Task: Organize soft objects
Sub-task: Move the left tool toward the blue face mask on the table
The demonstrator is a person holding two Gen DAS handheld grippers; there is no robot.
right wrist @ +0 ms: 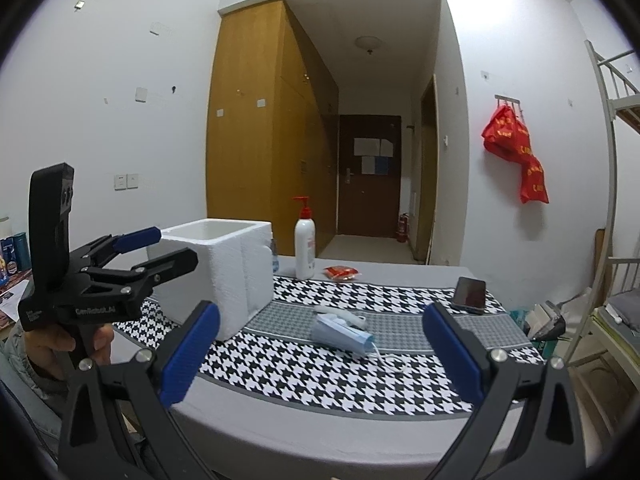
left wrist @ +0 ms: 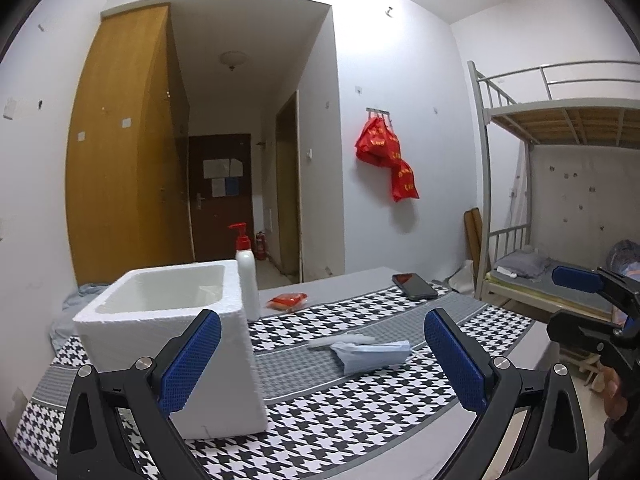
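Note:
A light-blue face mask (left wrist: 372, 356) lies crumpled on the houndstooth cloth, with a small white soft item (left wrist: 344, 340) touching its far side. My left gripper (left wrist: 322, 360) is open and empty, held above the table just short of the mask. A white foam box (left wrist: 168, 320) stands open-topped at its left. In the right wrist view the mask (right wrist: 342, 334) and white item (right wrist: 340, 314) lie ahead of my open, empty right gripper (right wrist: 322, 356). The box (right wrist: 224, 268) stands to the left. A red soft packet (right wrist: 340, 272) lies farther back.
A white pump bottle (left wrist: 248, 276) with a red top stands behind the box. A phone (left wrist: 414, 286) lies at the table's far right. The left gripper (right wrist: 168, 246), held by a hand (right wrist: 60, 344), hangs beside the box. A bunk bed (left wrist: 560, 200) stands right of the table.

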